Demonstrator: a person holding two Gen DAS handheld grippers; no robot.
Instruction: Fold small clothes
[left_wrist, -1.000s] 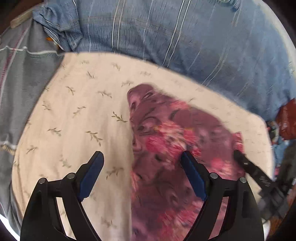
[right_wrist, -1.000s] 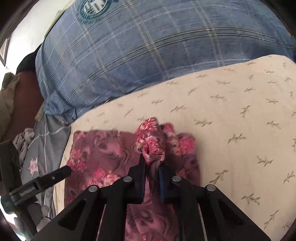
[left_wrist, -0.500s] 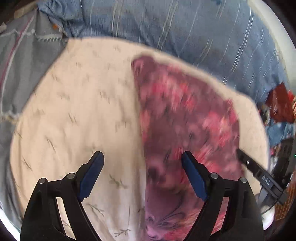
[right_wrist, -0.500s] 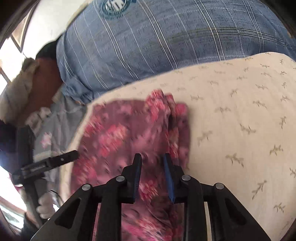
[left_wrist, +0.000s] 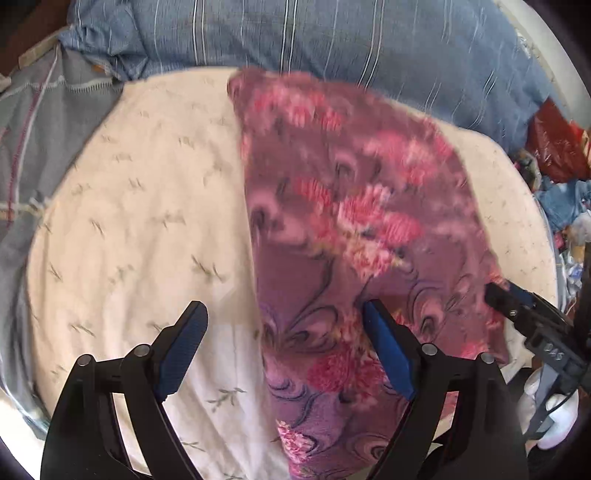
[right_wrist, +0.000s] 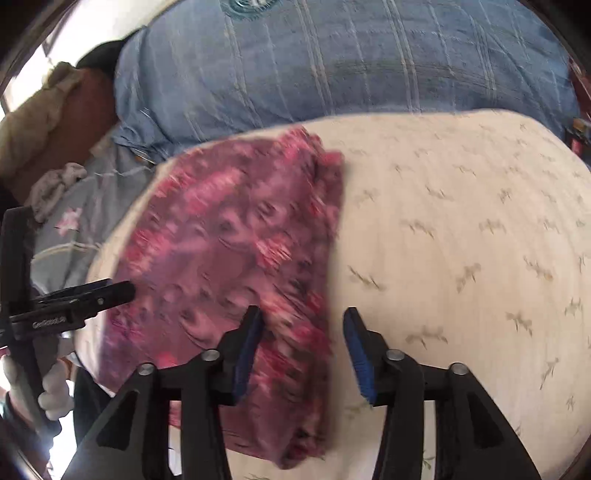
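A purple garment with pink flowers lies folded flat on a cream leaf-print pad. My left gripper is open and empty above the garment's left edge near its front. In the right wrist view the garment lies on the pad's left part. My right gripper is open and empty above the garment's right edge. The right gripper's fingers show at the garment's right side in the left wrist view. The left gripper's fingers show at its left side in the right wrist view.
A blue striped pillow lies behind the pad; it also shows in the right wrist view. A grey plaid cover lies to the left. Red and blue clutter sits beyond the pad's right edge.
My right gripper opened and let go of the bunched garment, which now lies flat. Both grippers drew back toward the pad's front.
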